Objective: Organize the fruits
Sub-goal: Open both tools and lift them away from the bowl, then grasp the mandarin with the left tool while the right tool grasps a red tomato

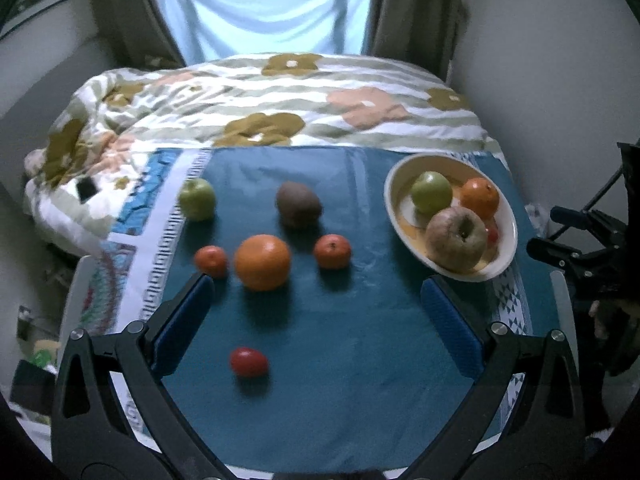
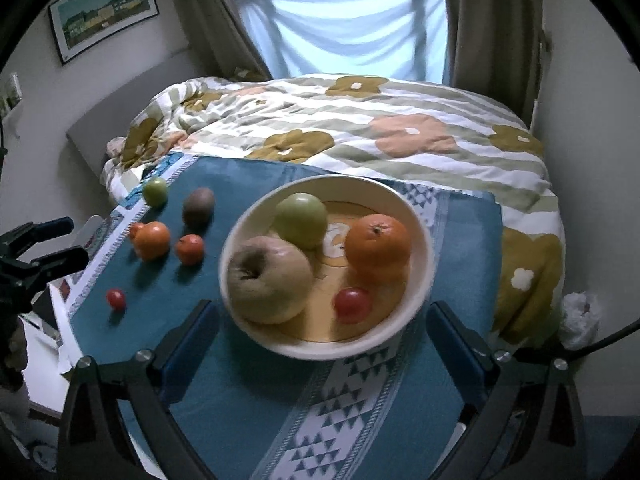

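Both claws are spread wide and hold nothing. The left claw (image 1: 316, 304) hangs over a teal cloth (image 1: 340, 380) that covers the bench, with loose fruit lying on the cloth ahead of it. A big orange (image 1: 262, 262) sits near the claw's left finger, with a small tangerine (image 1: 211, 261) just beside it on the left and a second tangerine (image 1: 332, 251) a little apart on its right. Farther back lie a kiwi (image 1: 298, 204) and a green apple (image 1: 197, 199), the apple at the cloth's patterned edge. A red tomato (image 1: 248, 362) lies alone between the claw's fingers, nearer the camera. The right claw (image 2: 322, 320) hovers at the near rim of a cream bowl (image 2: 420, 248), which stands on the cloth's right side. In the bowl rest a brownish apple (image 2: 270, 278), a greenish apple (image 2: 301, 220), an orange (image 2: 378, 244) and a small tomato (image 2: 352, 304), close together. Behind the bench lies a bed with a flowered duvet (image 2: 360, 136), and a blue curtain (image 2: 348, 36) hangs across the window.
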